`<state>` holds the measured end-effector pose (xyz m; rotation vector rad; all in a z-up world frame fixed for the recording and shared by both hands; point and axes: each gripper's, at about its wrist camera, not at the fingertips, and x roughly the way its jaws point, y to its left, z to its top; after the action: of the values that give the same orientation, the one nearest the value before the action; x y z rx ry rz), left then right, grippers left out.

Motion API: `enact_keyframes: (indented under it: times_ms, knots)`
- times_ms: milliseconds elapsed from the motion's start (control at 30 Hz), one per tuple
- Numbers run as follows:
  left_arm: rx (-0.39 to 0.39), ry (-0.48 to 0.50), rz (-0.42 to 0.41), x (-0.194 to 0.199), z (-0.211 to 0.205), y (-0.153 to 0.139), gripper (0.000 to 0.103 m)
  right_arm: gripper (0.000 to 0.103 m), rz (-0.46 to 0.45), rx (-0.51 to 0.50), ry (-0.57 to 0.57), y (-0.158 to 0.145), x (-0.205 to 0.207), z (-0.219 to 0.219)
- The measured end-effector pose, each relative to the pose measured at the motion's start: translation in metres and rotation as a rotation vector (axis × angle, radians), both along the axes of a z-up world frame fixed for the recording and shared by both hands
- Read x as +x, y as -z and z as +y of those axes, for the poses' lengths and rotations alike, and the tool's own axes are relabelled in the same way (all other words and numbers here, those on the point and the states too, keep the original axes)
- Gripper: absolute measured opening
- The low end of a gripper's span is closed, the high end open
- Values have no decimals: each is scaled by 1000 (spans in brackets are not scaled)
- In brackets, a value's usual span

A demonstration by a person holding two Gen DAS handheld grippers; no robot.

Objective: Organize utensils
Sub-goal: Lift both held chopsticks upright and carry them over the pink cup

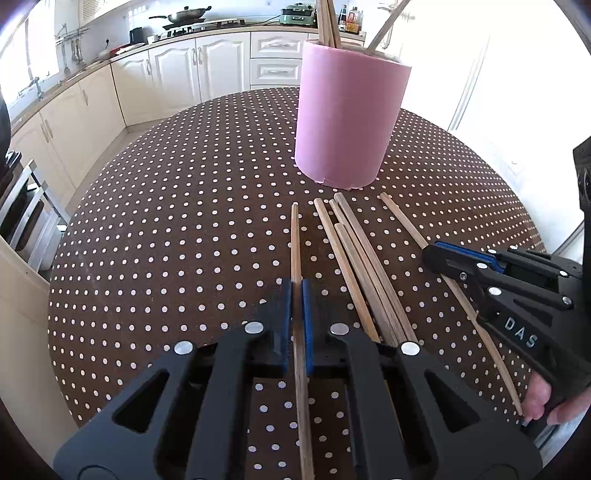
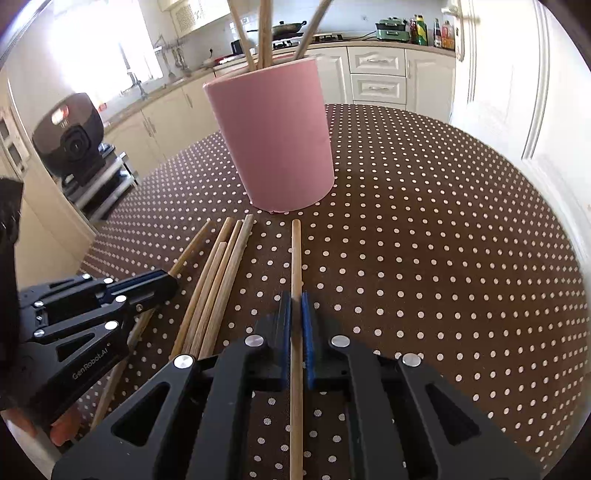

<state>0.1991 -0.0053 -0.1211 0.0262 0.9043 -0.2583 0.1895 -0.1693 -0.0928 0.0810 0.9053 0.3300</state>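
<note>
At the bottom centre of the left wrist view, the left hand-held gripper [image 1: 297, 291] is clenching a single chopstick [image 1: 295, 240] between its blue pads, the stick running straight up the frame over the dotted table [image 1: 166, 221]. In the right wrist view, the right hand-held gripper [image 2: 296, 302] is likewise pinching its own chopstick [image 2: 295, 254] at bottom centre, that stick lying flat and pointing toward the cup. Between the two, a loose bundle of chopsticks [image 1: 354, 251] is lying on the cloth, right of centre in the left view and left of centre in the right one, their tips fanning slightly apart. Farther up, the pink cup [image 1: 351, 110] is standing upright on the table near the stick tips, with several chopsticks [image 1: 327, 22] leaning out of its mouth at the top of the frame. Beyond it, cream kitchen cabinets [image 1: 177, 70] are filling the upper left.
</note>
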Motion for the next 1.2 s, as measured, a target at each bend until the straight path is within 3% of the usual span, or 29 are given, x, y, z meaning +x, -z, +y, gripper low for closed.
enact_keyframes:
  times_ms: [100,333,433,1000,1200]
  knots:
    - [-11,-9,-9,-1,3,-2,6,5,-21,28,27,-4,-3,-7]
    - [-62,-47,-73,-10,14,-17,6,5,-168,159,65,-32,-18,-28]
    - [-49,-84,-89,-9,18,-26,6,5,-233,174,83,-46,-24,-34]
    - [-151,-96,-310,-11,21,-108,6,5,-572,323,85,-113,-42,-49]
    - [-140,-88,-378,-15,10,-129,6,5,-636,328,65,-124,-39,-54]
